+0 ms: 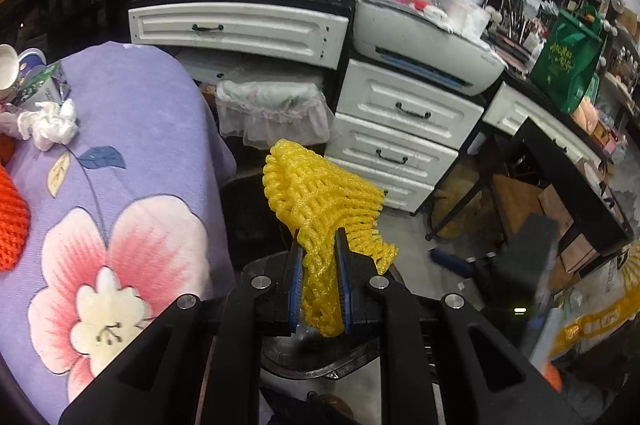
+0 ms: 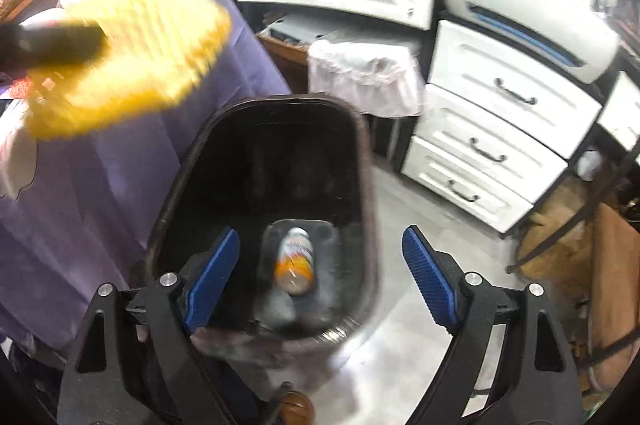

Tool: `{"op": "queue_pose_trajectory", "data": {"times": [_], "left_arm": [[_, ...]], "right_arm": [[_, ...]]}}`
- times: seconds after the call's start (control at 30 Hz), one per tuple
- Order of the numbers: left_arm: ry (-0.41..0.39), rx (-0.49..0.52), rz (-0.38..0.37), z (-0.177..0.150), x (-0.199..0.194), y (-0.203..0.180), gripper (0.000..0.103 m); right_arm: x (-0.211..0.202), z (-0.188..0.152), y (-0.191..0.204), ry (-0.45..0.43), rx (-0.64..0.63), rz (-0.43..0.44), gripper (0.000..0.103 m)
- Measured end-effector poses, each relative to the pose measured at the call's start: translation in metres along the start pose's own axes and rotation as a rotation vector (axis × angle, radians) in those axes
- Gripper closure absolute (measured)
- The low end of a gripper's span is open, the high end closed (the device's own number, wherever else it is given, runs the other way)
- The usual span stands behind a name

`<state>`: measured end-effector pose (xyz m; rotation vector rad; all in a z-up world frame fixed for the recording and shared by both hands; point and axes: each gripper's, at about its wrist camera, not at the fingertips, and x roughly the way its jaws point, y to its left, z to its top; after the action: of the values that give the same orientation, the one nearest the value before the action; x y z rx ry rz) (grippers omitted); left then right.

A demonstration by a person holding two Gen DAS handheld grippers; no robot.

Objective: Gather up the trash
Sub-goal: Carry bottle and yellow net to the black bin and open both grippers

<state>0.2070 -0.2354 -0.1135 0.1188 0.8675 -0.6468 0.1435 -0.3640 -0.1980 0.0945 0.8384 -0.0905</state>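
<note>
My left gripper (image 1: 319, 237) is shut on a yellow foam fruit net (image 1: 320, 193) and holds it in the air past the table's right edge. The net also shows blurred at the upper left of the right wrist view (image 2: 132, 61), beside the black bin. My right gripper (image 2: 320, 253) is open and empty just above the open black trash bin (image 2: 360, 153). A bottle with an orange label (image 2: 296, 261) lies at the bin's bottom. Crumpled white tissue (image 1: 52, 123), paper cups (image 1: 16, 69) and an orange foam net (image 1: 12, 221) lie on the table at the left.
The table wears a purple flowered cloth (image 1: 132, 153). A white drawer cabinet (image 1: 400, 141) and a printer (image 1: 424, 53) stand behind. A lace-covered stool (image 1: 272, 113) sits under the desk. A green bag (image 1: 568, 61) stands on the right desk, boxes beneath it.
</note>
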Motion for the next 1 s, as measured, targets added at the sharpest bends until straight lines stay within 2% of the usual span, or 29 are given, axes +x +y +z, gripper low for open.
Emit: {"op": "queue_pose_trajectory", "data": {"times": [0.2,0.4,0.5,0.57,0.63,0.73,0.8,1.0], "left_arm": [[0.072,0.063,0.039,-0.011,0.036,-0.018,0.088],[0.116,0.088,0.043,-0.025,0.053,-0.026,0.088],[0.128,0.096,0.045,-0.03,0.056,-0.027,0.082],[0.131,0.097,0.052,-0.032,0.056,-0.027,0.07],[0.125,0.098,0.055,-0.032,0.056,-0.027,0.049],[0.104,0.1,0.07,-0.033,0.051,-0.028,0.03],[0.092,0.102,0.069,-0.033,0.047,-0.029,0.023],[0.033,0.124,0.061,-0.03,0.023,-0.032,0.017]], "right_arm": [[-0.023,-0.01,-0.027,-0.008,0.059,-0.06,0.019],[-0.033,-0.015,-0.044,-0.021,0.111,-0.091,0.019],[-0.037,-0.016,-0.05,-0.024,0.127,-0.103,0.019],[-0.036,-0.016,-0.052,-0.022,0.132,-0.11,0.019],[-0.037,-0.016,-0.053,-0.024,0.136,-0.117,0.019],[-0.04,-0.018,-0.054,-0.025,0.142,-0.125,0.019],[-0.041,-0.018,-0.055,-0.026,0.151,-0.127,0.019],[-0.051,-0.014,-0.053,-0.058,0.163,-0.128,0.019]]}}
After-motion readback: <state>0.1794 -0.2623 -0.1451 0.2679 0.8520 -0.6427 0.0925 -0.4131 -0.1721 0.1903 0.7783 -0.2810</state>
